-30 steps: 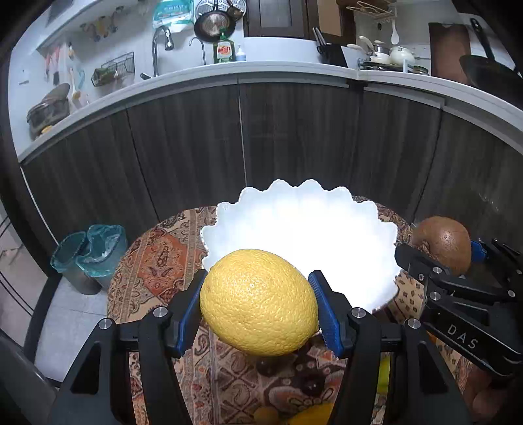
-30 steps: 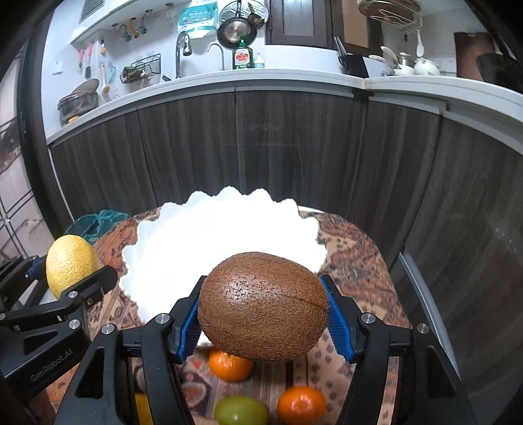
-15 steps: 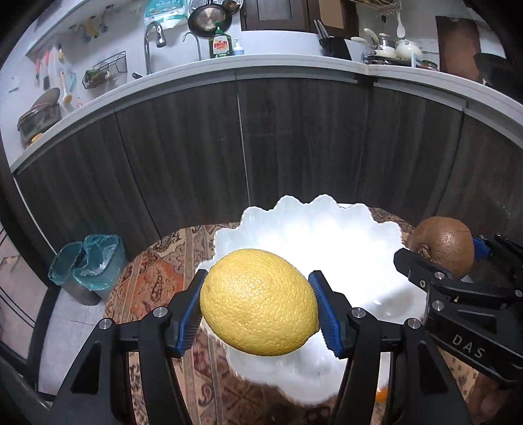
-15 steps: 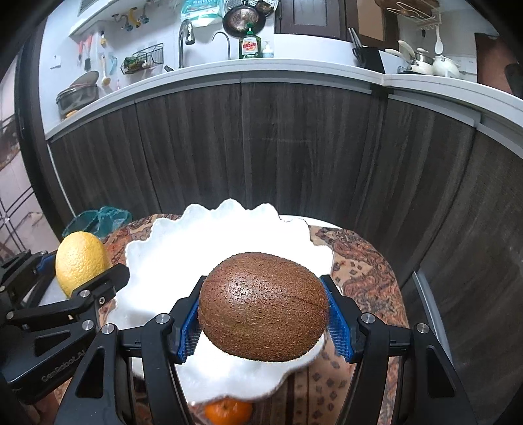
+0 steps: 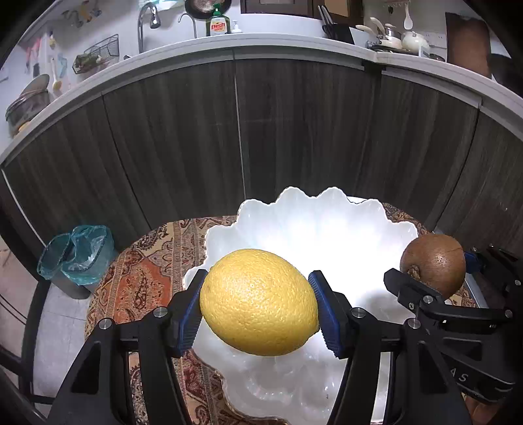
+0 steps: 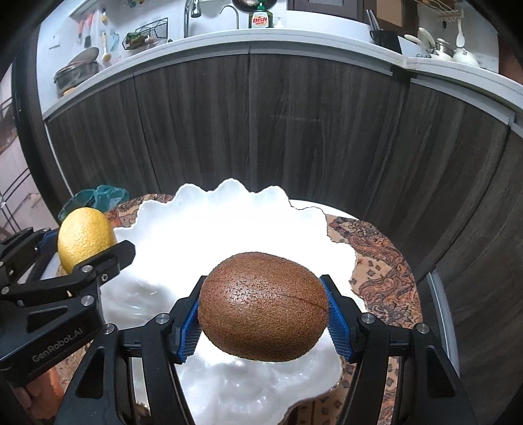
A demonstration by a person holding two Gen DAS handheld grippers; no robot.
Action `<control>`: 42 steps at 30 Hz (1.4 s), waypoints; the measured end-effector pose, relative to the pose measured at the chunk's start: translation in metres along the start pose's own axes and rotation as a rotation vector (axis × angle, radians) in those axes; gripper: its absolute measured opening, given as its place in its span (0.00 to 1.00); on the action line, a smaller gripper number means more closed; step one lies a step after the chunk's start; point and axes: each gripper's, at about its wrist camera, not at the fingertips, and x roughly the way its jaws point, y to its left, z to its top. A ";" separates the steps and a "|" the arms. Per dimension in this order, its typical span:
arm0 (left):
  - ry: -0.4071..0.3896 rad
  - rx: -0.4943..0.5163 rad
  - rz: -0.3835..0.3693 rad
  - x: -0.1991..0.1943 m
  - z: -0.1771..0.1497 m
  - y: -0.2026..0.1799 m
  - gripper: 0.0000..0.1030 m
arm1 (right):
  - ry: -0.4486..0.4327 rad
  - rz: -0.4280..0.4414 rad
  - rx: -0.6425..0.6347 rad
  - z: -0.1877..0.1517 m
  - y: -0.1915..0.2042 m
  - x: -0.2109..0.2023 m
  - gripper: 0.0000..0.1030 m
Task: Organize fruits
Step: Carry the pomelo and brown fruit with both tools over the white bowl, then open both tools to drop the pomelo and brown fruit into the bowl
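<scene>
My left claw is clamped on a yellow lemon, blue pads pressed to both its ends, jaws about half spread. My right claw grips a brown kiwi the same way. Both fruits hang over the white scalloped bowl, lemon on the left side, kiwi on the right. The bowl sits on a patterned cloth on a round table, before dark cabinets.

Home kitchen: sink faucet, dish soap
</scene>
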 end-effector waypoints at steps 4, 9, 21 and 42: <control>0.019 0.000 -0.005 0.007 -0.001 0.001 0.59 | 0.004 0.006 -0.019 0.000 0.002 0.005 0.64; 0.041 -0.004 -0.005 0.016 -0.007 0.002 0.59 | 0.012 0.002 -0.027 -0.001 0.004 0.011 0.64; 0.063 0.031 0.019 0.022 -0.015 -0.004 0.72 | 0.068 -0.046 -0.012 -0.013 -0.004 0.029 0.65; -0.041 0.060 0.140 -0.053 -0.035 -0.011 0.97 | -0.126 -0.189 0.053 -0.030 -0.013 -0.047 0.93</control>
